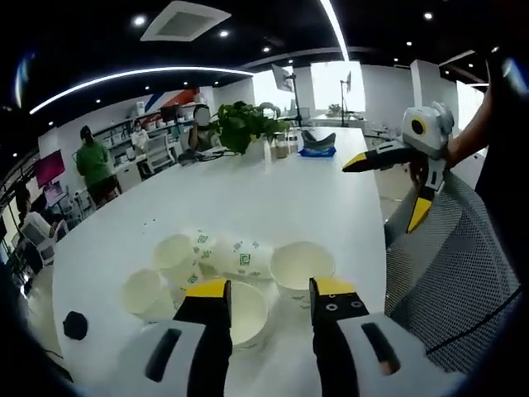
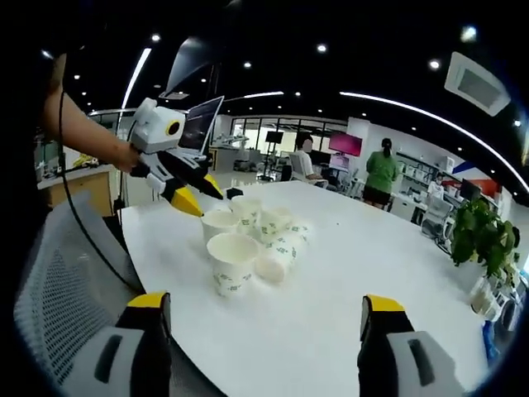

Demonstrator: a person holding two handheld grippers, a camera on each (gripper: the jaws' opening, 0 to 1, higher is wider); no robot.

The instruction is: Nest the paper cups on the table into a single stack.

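Left claw (image 1: 270,310) sits nearest the lens in the left gripper view, jaws spread, with an upright paper cup (image 1: 245,313) standing between the yellow tips and nothing pinched. Just beyond it lie the other paper cups: one upright to the right (image 1: 302,266), two upright to the left (image 1: 176,255) (image 1: 142,290), and a short nested run lying on its side (image 1: 240,258) behind. All stand clustered near the edge of the white worktop (image 1: 273,190). Every visible cup mouth appears empty; no liquid or contents can be seen.

Right claw (image 2: 263,310) is spread wide in the right gripper view and holds nothing, well apart from the cluster.

Stacking appears not yet begun beyond the fallen run. Hazards, as a judgement:
- Closing hard on the thin wall would likely crush the cup or deform its rim, preventing nesting.
- A skewed approach could knock neighbouring cups over, since they stand touching or nearly so.
- The sideways run could roll toward the worktop edge and the mesh chair (image 1: 450,265) if nudged.

A small black object (image 1: 74,324) rests left of the cups.
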